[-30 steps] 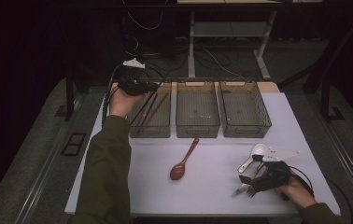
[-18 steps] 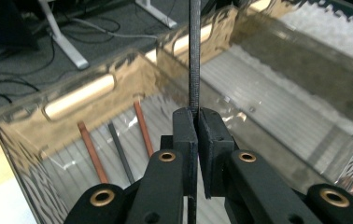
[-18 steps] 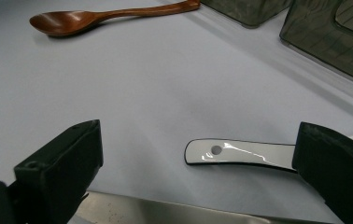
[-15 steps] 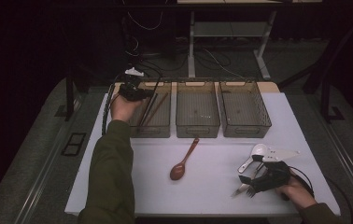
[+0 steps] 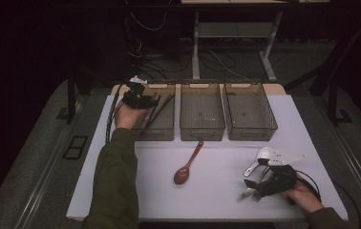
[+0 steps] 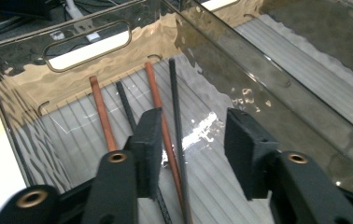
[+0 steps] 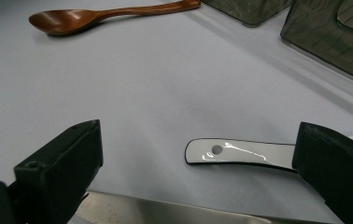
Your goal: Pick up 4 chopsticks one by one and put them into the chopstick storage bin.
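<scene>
- the left hand (image 5: 125, 116) reaches forward across the table (image 5: 121, 200) with the forearm stretched out along its left side, the sleeve (image 5: 114, 181) running back toward the near edge.
- the left gripper (image 5: 140, 99) sits at the near left corner of the left bin (image 5: 162, 131), pointing down into it.
- in the left gripper view its jaws stand partly apart and have just been opening; the pads press on nothing.
- the chopsticks (image 6: 165, 135) lie on the bin's ribbed floor just beneath and ahead of the jaws: a brown stick and a black one run up through the gap, while another brown one and another black one lie off to the side, past the left pad.
- the right hand (image 5: 305, 196) rests low on the table at the near right, the right gripper (image 5: 257, 183) lying almost flat and pointing across the tabletop.
- its jaws stand wide apart, holding nothing.
- the white spoon (image 7: 240, 153) lies on the table between the jaws, nearer the right one, its handle end with the small hole pointing toward the middle of the gap.
- the wooden spoon (image 7: 95, 17) lies well ahead of that gripper, its bowl off to the left.
</scene>
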{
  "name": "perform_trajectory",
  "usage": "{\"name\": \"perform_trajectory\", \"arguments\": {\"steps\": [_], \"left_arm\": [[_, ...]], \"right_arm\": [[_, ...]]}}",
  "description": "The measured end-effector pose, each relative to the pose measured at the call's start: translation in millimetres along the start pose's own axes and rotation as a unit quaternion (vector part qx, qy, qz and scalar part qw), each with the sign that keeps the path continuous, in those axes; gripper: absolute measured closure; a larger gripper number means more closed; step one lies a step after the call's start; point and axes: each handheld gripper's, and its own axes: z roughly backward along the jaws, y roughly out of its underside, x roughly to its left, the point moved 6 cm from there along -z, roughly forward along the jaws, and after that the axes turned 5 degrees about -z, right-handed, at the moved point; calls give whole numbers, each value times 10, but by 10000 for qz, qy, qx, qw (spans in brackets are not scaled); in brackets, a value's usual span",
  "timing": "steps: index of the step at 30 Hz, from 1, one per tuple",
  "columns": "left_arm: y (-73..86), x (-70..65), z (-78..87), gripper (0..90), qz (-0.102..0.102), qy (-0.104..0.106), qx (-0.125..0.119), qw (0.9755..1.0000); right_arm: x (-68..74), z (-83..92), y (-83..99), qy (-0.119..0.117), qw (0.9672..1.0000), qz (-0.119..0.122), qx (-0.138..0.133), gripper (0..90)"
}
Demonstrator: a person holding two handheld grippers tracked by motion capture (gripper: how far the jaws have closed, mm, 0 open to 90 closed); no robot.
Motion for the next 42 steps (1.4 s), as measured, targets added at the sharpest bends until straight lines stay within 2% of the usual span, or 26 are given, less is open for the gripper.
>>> {"name": "perform_trajectory", "arguments": {"steps": [3, 7, 16, 19, 23, 30, 31, 34, 42], "left_arm": [[-14, -29, 21, 498, 4, 64, -33, 10000], [-50, -83, 67, 453, 0, 177, -195, 9997], [-49, -266, 186, 358, -53, 386, -492, 9980], [4, -338, 236, 326, -123, 388, -486, 9980], [79, -436, 328, 294, -76, 408, -610, 9973], [264, -636, 436, 245, -215, 420, -508, 9976], [284, -675, 439, 241, -173, 434, -559, 9973], [360, -784, 468, 223, -223, 501, -537, 9970], [593, -1153, 592, 180, -436, 682, -581, 9950]], "right_arm": [[-2, 0, -1, 5, 10000, -7, -3, 18], [-5, -2, -1, -2, 10000, -13, 7, 18], [-16, -11, -5, -20, 10000, -31, 1, 18], [-15, -14, -2, -24, 10000, -2, 15, 18], [-19, -22, 1, -40, 10000, 11, 32, 18], [-29, -10, 5, -19, 10000, 18, 14, 18], [-34, -7, 5, -16, 10000, 14, 18, 18], [-52, -3, 3, 1, 10000, 2, 10, 18], [-59, -5, -7, 13, 10000, 8, -25, 18]]}}
